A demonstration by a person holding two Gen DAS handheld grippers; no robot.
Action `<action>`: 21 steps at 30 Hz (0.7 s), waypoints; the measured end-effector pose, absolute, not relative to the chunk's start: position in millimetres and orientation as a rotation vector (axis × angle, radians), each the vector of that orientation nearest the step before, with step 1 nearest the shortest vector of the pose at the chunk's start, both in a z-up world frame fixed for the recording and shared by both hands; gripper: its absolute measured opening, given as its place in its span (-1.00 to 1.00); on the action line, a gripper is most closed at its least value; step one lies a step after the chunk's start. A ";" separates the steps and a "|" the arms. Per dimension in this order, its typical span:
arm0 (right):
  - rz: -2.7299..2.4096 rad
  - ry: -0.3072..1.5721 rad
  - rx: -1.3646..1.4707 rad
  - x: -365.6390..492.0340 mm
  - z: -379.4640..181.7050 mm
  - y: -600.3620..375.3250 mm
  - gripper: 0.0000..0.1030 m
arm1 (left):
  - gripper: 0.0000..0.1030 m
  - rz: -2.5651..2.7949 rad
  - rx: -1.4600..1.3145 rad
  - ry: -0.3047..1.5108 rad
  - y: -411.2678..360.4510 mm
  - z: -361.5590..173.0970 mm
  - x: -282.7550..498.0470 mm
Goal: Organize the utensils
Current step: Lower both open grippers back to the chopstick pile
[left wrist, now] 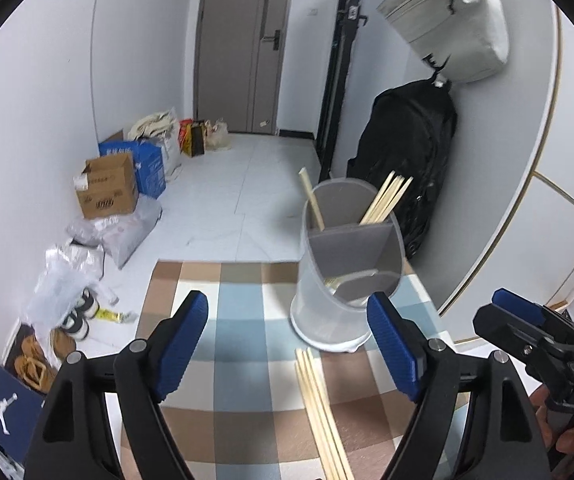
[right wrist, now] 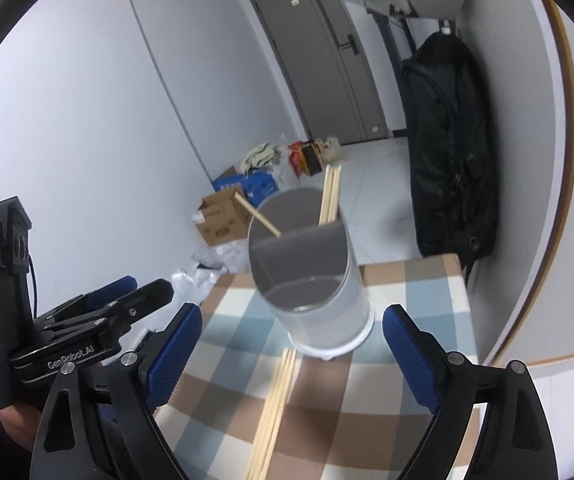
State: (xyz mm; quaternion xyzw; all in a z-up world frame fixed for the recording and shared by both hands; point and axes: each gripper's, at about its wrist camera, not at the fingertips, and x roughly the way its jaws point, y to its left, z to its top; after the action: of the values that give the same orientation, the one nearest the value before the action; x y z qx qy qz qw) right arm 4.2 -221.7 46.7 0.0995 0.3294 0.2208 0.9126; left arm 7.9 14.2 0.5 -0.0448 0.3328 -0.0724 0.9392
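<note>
Since both pairs of tongs stand spread with nothing between their blue pads, the step in hand looks like a fresh pick from the table; the left gripper hangs over the checked tablecloth with its jaws wide apart, and the right gripper is likewise agape, straddling the near ends of the loose chopsticks from above.

Those loose chopsticks lie side by side in a tight bundle on the cloth, running from the near edge up to the foot of the utensil holder, whose base they nearly touch; the holder is a translucent cylinder with a grey divider, standing upright near the far edge of the table; one chopstick leans alone in its left compartment and several more lean together in the right one.

To do the pick well, I judge the closer tongs should come down square across the bundle, away from the holder's base so a finger does not knock it; closing slowly on one or two sticks would keep the rest from scattering or rolling; thin, smooth wood will likely pivot in the pads, so a grip near the middle seems wiser than at the tip; the drop should aim at the fuller right compartment, tips first, clearing the rim.
</note>
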 end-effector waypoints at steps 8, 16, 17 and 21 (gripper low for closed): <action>0.460 0.754 0.205 8.3 15.7 -214.3 0.87 | 0.52 -0.100 -0.104 0.708 30.2 -21.0 10.9; 0.452 0.870 0.175 21.1 -15.2 -199.0 0.87 | 0.52 -0.068 -0.158 0.765 50.9 -33.6 18.1; 0.458 0.886 0.172 23.0 -19.0 -197.2 0.86 | 0.52 -0.063 -0.157 0.773 51.9 -35.1 18.8; 0.493 0.959 0.145 29.7 -35.3 -184.7 0.55 | 0.52 -0.052 -0.158 0.791 58.3 -41.6 21.8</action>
State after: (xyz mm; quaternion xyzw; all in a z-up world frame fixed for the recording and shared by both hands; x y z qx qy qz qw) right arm 29.7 -184.7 -35.3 0.0691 0.4560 0.2344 0.8558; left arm 21.8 58.3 -41.6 -0.0769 0.3847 -0.0254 0.9195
